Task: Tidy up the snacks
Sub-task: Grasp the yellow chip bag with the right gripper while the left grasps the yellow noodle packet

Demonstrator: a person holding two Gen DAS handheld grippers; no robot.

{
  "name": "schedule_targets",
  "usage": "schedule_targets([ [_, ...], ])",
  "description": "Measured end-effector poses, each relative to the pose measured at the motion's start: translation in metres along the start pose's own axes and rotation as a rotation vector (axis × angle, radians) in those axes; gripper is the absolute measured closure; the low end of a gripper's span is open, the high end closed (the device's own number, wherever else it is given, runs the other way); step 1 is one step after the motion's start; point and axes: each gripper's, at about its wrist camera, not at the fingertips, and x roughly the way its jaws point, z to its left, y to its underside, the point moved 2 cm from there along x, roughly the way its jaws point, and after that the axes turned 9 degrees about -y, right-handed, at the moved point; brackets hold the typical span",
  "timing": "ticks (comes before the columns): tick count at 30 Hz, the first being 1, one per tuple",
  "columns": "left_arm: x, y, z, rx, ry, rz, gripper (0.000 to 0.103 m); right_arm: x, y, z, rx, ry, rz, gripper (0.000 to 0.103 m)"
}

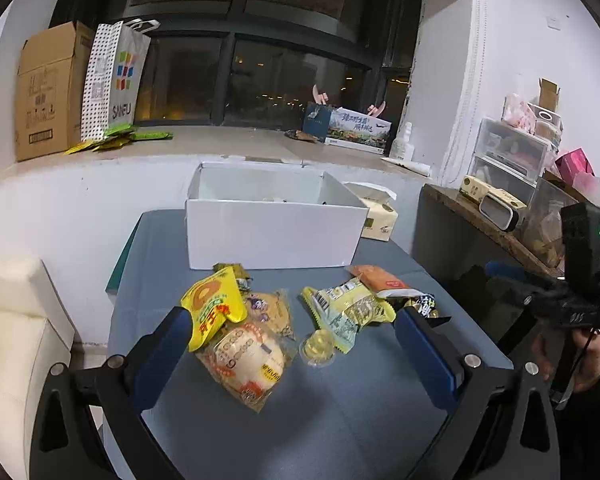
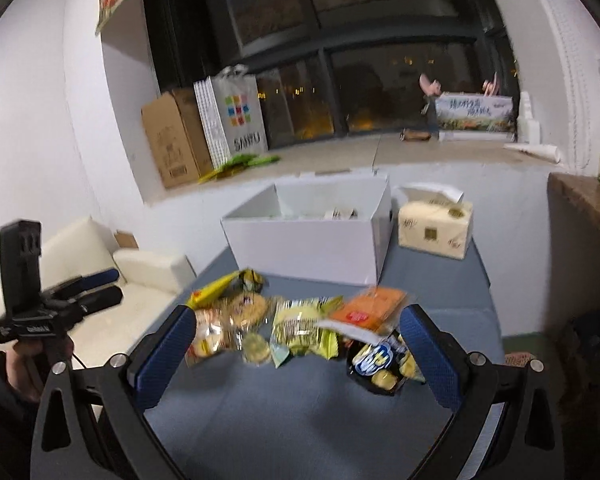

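Left wrist view: left gripper (image 1: 296,328), blue-padded fingers spread wide, holding nothing.
Snacks: yellow crinkled packet (image 1: 212,308) and clear round-bun wrapper (image 1: 246,360) lie on the grey-blue tabletop (image 1: 340,412), near the open white cardboard box (image 1: 272,232).
Right wrist view: right gripper (image 2: 298,334), jaws wide apart, empty.
Snacks: orange flat pouch (image 2: 370,308) beside a dark blue-labelled chip bag (image 2: 380,364); view blurred.
Beside box: pale yellow tissue pack (image 2: 434,228).
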Motion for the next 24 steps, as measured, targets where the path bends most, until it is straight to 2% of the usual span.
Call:
schedule_targets([
  [5,0.000,0.006,0.009,-0.027,0.004,0.009,0.000,0.031,0.010,0.004,-0.009,-0.009,0.092,0.000],
  [12,0.001,0.011,0.015,-0.037,0.003,0.015,0.000,0.103,0.003,0.016,-0.083,-0.037,0.261,0.000],
  [14,0.001,0.012,0.018,-0.041,-0.001,0.018,0.000,0.134,-0.002,0.013,-0.093,0.024,0.306,0.000],
  [17,0.003,0.014,0.023,-0.057,-0.006,0.026,0.000,0.174,-0.003,0.003,-0.088,0.068,0.363,0.000],
  [21,0.009,0.019,0.033,-0.102,-0.015,0.048,0.000,0.222,0.011,-0.016,-0.060,0.167,0.492,0.000],
  [23,0.011,0.021,0.037,-0.113,-0.014,0.055,0.000,0.226,0.017,-0.016,-0.073,0.182,0.496,0.017],
  [24,0.014,0.022,0.039,-0.117,-0.016,0.063,0.000,0.223,0.017,-0.015,-0.083,0.174,0.486,0.029],
])
